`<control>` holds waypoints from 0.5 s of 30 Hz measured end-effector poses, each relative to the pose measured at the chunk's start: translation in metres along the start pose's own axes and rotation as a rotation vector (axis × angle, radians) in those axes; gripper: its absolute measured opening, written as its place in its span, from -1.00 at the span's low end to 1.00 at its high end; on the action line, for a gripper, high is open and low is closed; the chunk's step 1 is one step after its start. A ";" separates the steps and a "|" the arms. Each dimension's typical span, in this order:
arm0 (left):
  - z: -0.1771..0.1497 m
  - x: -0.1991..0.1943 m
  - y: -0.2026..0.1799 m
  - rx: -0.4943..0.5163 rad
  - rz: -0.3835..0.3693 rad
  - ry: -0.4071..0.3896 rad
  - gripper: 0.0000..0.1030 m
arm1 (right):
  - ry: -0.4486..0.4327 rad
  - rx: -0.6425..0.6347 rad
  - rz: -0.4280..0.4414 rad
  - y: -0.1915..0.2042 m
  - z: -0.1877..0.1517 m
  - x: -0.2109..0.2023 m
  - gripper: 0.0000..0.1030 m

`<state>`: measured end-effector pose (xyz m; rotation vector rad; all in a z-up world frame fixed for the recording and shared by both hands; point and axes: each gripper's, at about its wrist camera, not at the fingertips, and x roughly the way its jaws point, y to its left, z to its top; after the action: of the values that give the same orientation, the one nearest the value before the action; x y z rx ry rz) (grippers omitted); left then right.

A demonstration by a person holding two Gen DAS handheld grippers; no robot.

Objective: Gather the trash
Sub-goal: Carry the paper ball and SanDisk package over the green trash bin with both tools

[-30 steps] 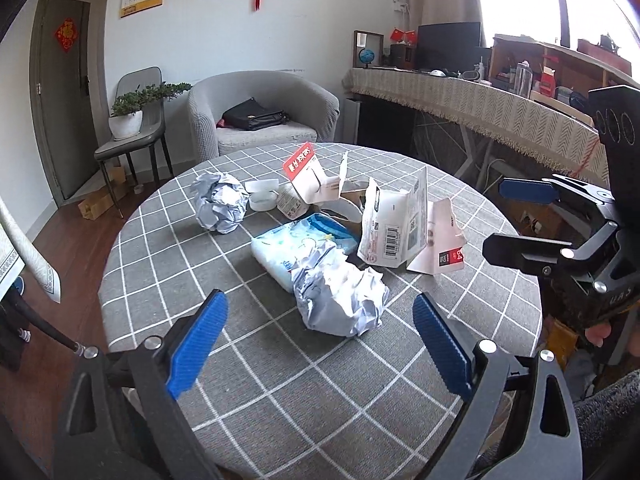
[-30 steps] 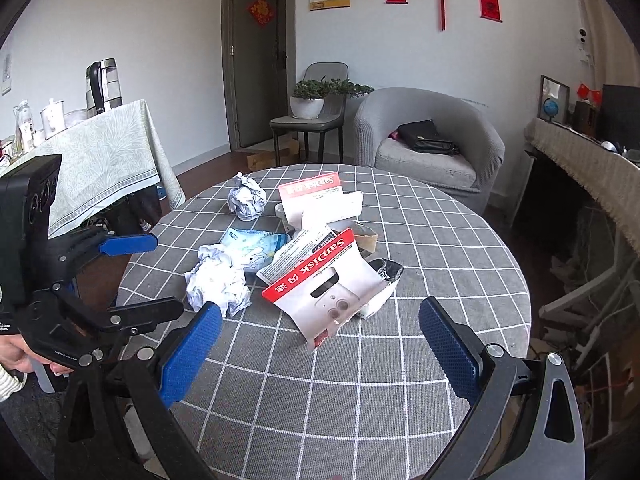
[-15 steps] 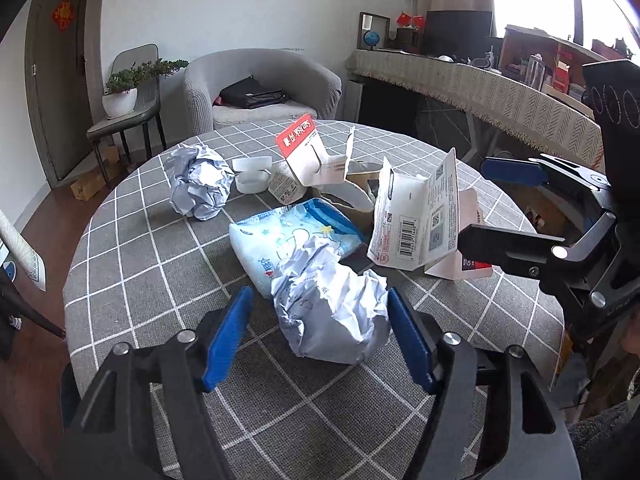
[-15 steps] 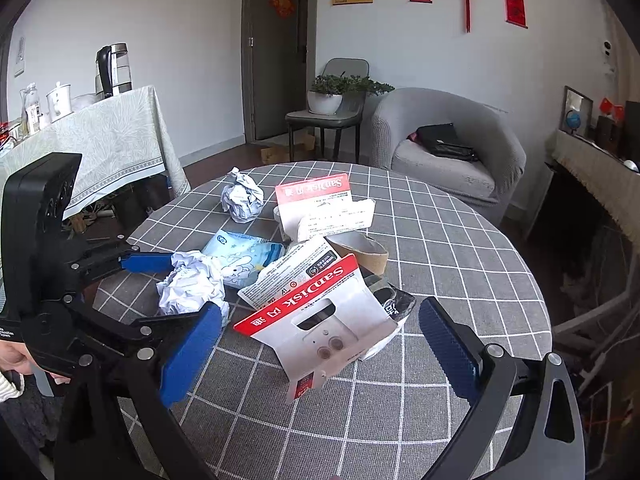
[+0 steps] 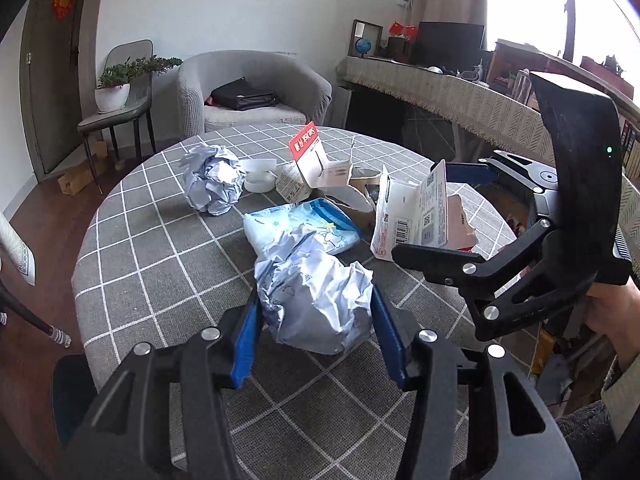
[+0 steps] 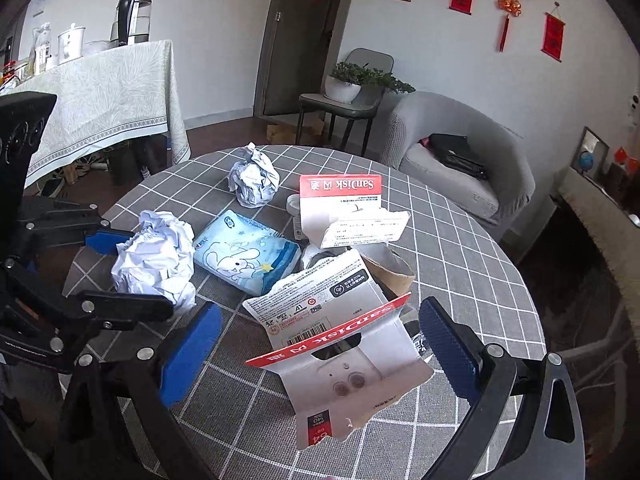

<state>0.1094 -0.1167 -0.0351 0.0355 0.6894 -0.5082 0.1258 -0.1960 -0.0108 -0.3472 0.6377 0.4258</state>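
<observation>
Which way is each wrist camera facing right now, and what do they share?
Left wrist: behind the left tool, looking across the table toward the armchair; its pads have just closed on the near paper ball; right tool and a hand show at right.
Right wrist: behind the open right tool, above the card pack; left tool at left.
Shared: ball, blue packet.

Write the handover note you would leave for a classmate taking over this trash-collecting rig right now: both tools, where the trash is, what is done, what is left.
Left tool: jaws have just been closing, pads now against the near crumpled paper ball.
Right tool: open around the torn SanDisk card, not gripping.
On the round table: second paper ball, blue tissue pack, more packaging.
Done: nothing collected yet.
Left: lift the ball, then clear everything else. No bin in view.
</observation>
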 end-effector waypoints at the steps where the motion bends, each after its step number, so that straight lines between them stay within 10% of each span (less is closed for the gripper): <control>1: 0.000 -0.002 0.000 0.006 -0.002 0.000 0.06 | 0.003 -0.008 -0.010 0.000 0.000 0.002 0.93; 7: -0.002 -0.013 0.007 0.009 -0.010 -0.001 0.06 | 0.006 -0.031 -0.031 -0.003 0.001 0.009 0.92; 11: -0.003 -0.017 0.015 -0.007 -0.004 -0.002 0.06 | 0.010 -0.001 -0.012 -0.007 0.006 0.012 0.41; 15: -0.003 -0.027 0.027 -0.024 -0.005 -0.020 0.06 | 0.003 0.023 0.001 -0.009 0.008 0.010 0.41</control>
<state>0.1024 -0.0808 -0.0244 0.0066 0.6763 -0.5041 0.1416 -0.1973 -0.0099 -0.3256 0.6449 0.4188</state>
